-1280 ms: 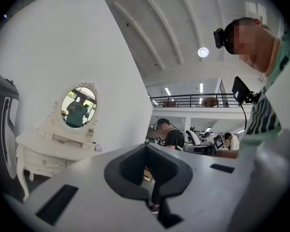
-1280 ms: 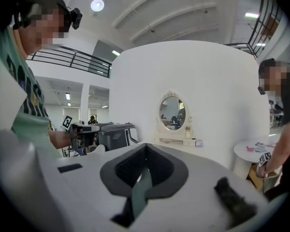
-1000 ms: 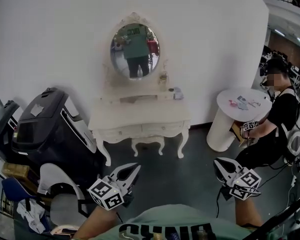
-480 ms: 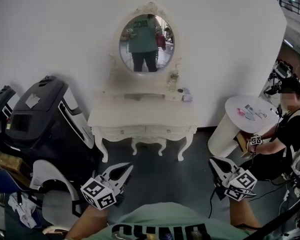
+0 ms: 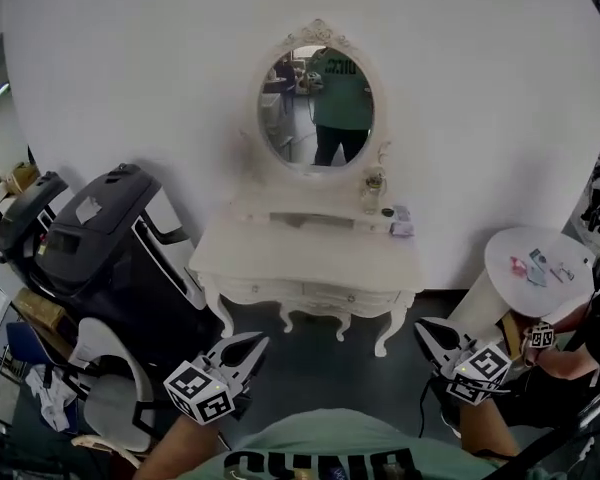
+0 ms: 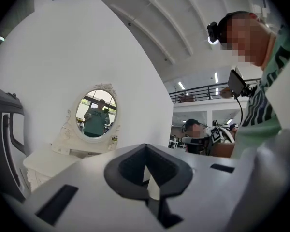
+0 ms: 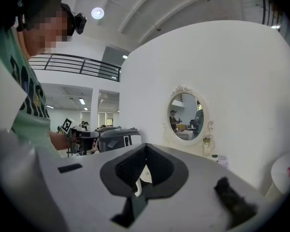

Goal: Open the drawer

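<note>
A white dressing table (image 5: 300, 258) with an oval mirror (image 5: 320, 103) stands against the white wall. Its two front drawers (image 5: 305, 293) are closed. My left gripper (image 5: 261, 342) is held low at the left, well short of the table. It is shut and holds nothing. My right gripper (image 5: 420, 328) is low at the right, also shut and empty, and apart from the table. The left gripper view shows the dressing table (image 6: 48, 158) far off to the left. The right gripper view shows the mirror (image 7: 186, 117) far off to the right.
A black machine (image 5: 110, 253) and a white chair (image 5: 105, 378) stand left of the table. At the right are a round white table (image 5: 540, 263) and a seated person (image 5: 570, 343). A small bottle (image 5: 372, 193) and a box (image 5: 401, 227) sit on the dressing table's shelf.
The dressing table has grown larger and shifted to the right in the head view as I came nearer. Both grippers travelled along with me and stayed shut.
</note>
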Demonstrator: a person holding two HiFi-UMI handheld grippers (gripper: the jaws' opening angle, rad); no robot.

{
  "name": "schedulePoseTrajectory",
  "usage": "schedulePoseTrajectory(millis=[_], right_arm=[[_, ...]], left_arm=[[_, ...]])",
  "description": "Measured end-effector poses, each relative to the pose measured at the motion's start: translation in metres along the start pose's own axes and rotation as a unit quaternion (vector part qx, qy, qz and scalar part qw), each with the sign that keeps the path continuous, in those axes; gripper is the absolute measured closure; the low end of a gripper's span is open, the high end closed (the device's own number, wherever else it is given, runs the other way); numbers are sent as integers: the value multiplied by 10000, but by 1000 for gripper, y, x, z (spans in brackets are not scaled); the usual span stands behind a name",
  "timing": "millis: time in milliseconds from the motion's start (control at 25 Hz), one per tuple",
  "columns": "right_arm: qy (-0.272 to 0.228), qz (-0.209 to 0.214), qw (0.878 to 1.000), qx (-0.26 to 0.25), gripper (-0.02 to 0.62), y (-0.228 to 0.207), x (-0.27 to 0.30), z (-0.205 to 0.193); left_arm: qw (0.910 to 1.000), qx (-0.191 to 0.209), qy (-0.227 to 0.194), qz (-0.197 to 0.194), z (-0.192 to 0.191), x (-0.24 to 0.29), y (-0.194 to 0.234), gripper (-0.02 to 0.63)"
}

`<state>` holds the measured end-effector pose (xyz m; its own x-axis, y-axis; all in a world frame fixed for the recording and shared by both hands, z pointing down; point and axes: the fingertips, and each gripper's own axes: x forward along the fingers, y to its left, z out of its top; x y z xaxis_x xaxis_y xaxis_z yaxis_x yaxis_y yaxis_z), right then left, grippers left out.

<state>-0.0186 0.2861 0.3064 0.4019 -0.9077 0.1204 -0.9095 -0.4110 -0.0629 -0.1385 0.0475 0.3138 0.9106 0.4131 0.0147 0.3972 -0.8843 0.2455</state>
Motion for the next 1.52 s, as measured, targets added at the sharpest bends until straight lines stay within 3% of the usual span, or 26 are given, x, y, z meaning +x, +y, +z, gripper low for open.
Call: schedulePoseTrajectory(millis=[160,320,680,920,1240,1520], right_arm=[[20,305,9995,-84,589,-55,-1,-1],[25,503,9987,-26,589,-97,1,-9],[41,473,9988,143,589,-148,26,-19],[135,210,9996,-122,589,-156,77,-6],[49,-462,9987,-230,589,-164,157,34],[144,-436,9986,-264,589,-155,248,45]], left_arm=[[9998,-85,-78,141,1,60,-18,598],[9998,105,108,165,-8,104,-34,598],[9993,-65,263,250,-16,145,-2,598],[9997,-120,192,-77,-6,170,61,598],[9974,52,72,-712,45,194,162,598],[9972,-49,55,-748,53,189,247,598]])
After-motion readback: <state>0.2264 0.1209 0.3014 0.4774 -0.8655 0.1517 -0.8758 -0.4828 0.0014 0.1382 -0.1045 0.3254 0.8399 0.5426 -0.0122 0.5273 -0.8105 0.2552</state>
